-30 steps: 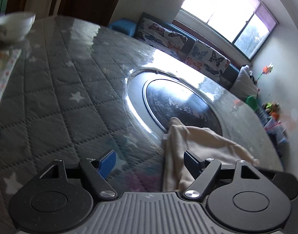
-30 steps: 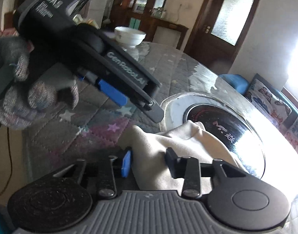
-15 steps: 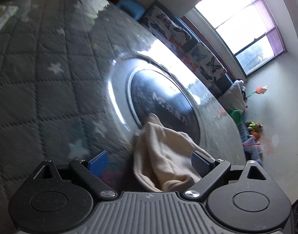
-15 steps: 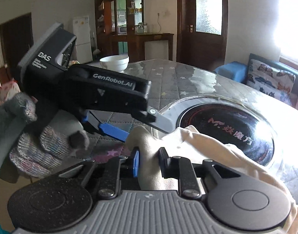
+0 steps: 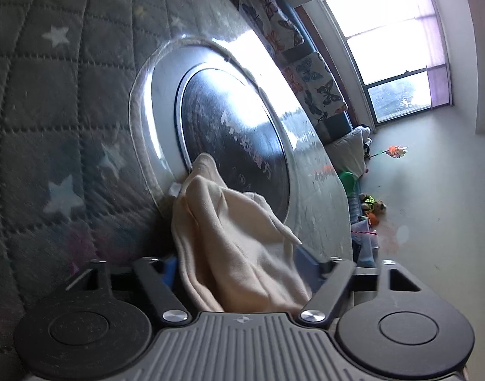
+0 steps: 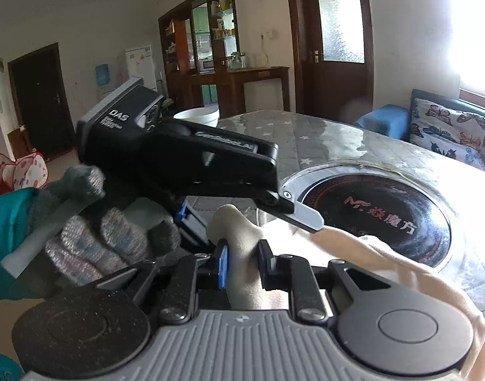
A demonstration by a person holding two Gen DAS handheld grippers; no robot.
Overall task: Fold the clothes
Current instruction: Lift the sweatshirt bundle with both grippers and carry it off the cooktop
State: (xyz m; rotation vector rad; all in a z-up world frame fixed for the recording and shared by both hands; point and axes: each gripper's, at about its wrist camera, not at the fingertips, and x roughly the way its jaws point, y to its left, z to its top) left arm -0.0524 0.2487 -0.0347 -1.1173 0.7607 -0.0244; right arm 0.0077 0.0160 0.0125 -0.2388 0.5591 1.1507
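A cream garment lies bunched on the quilted grey star-pattern table cover, partly over the round black hob. My left gripper has a thick bunch of the cloth between its jaws, which are closing; the pads do not clearly press it. In the right wrist view the left gripper, held by a gloved hand, straddles the garment's raised tip. My right gripper is shut on a fold of the cream garment, pinched between its blue pads.
The hob sits in a shiny metal ring in the table. A white bowl stands at the table's far end. A sofa with butterfly cushions runs along the window wall beyond the far edge.
The left gripper rolled and slid over the garment; its jaws widened, then narrowed around the bunch. The right jaws closed onto the fold and lifted it slightly.
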